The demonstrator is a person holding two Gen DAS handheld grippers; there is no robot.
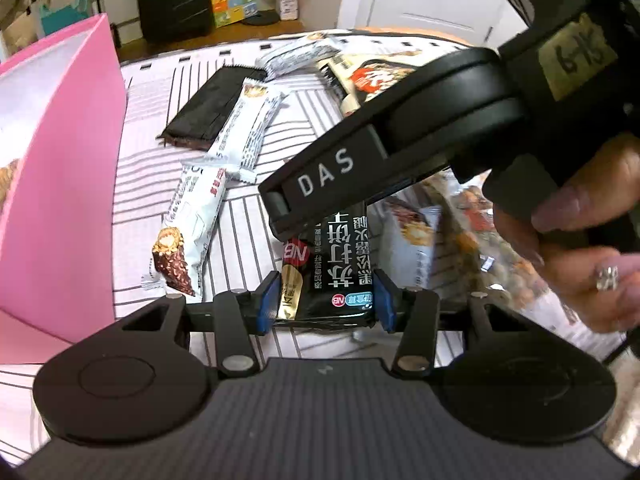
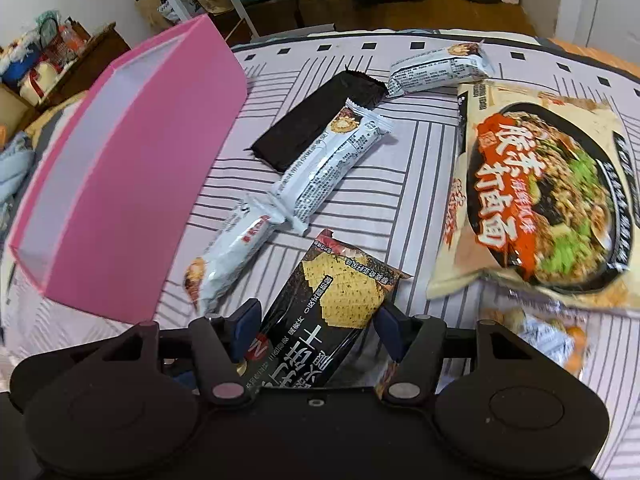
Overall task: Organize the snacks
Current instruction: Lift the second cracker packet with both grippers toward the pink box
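Holding one black cracker packet (image 1: 326, 280) between both claws, I see my left claw (image 1: 326, 300) pinching its near end, blue pads pressed on both edges. My right claw (image 2: 316, 330) straddles the far end of the same packet, but I cannot tell whether its pads truly bite.

My worry is a tug-of-war: if the two hands drift apart, the thin wrapper could tear or slip from the weaker grip and drop back onto the striped bed (image 2: 400, 184).

The pink box (image 2: 132, 184) sits open toward the bed's left edge. White bars (image 2: 332, 168), a dark bar (image 2: 320, 116) and the big noodle bag (image 2: 548, 196) lie between; a low swing could drag them.
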